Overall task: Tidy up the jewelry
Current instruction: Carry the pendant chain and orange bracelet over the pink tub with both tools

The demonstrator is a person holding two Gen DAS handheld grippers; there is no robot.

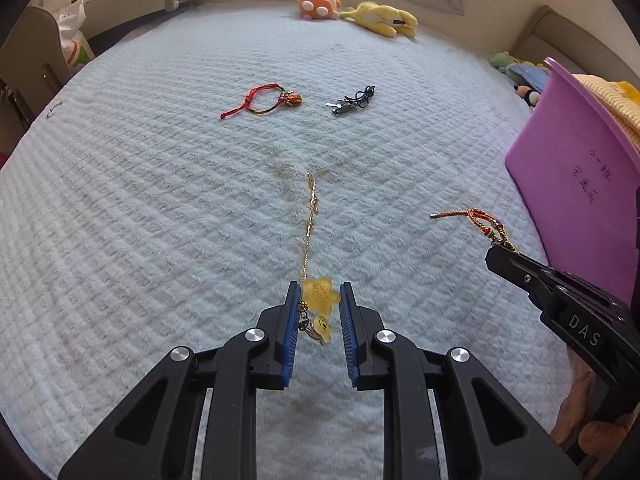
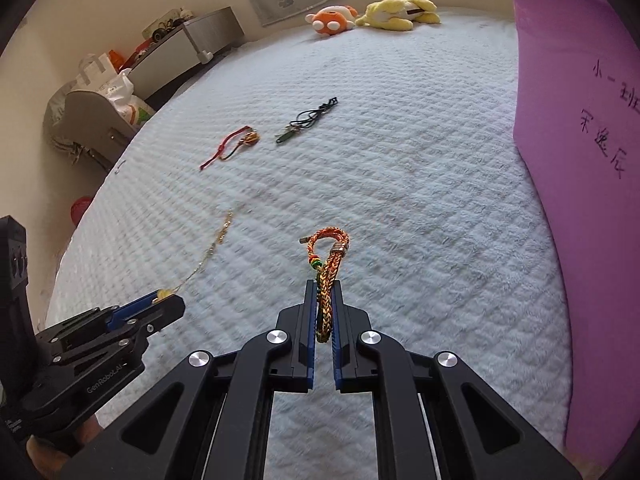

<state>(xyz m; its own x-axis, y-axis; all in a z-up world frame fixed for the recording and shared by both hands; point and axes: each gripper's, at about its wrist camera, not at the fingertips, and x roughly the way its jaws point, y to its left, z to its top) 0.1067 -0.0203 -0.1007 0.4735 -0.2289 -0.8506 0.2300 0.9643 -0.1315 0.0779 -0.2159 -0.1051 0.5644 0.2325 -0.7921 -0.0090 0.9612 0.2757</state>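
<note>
My left gripper [image 1: 320, 289] is shut on the yellow flower charm [image 1: 318, 296] of a thin gold chain [image 1: 310, 216]. The chain trails away from the jaws, its far end resting on the pale blue bed cover [image 1: 160, 200]. My right gripper [image 2: 324, 292] is shut on an orange braided bracelet [image 2: 328, 260], whose loop sticks out past the fingertips. In the left wrist view the right gripper [image 1: 496, 247] hangs at the right with the bracelet [image 1: 476, 216]. The left gripper [image 2: 170, 300] and chain [image 2: 212, 244] show at lower left in the right wrist view.
A red string bracelet [image 1: 266, 100] [image 2: 232, 144] and a black cord necklace [image 1: 352, 102] [image 2: 308, 120] lie farther up the bed. A purple container [image 1: 572, 184] [image 2: 580, 160] stands at the right. Orange [image 1: 318, 4] and yellow [image 1: 380, 18] plush toys lie at the far edge.
</note>
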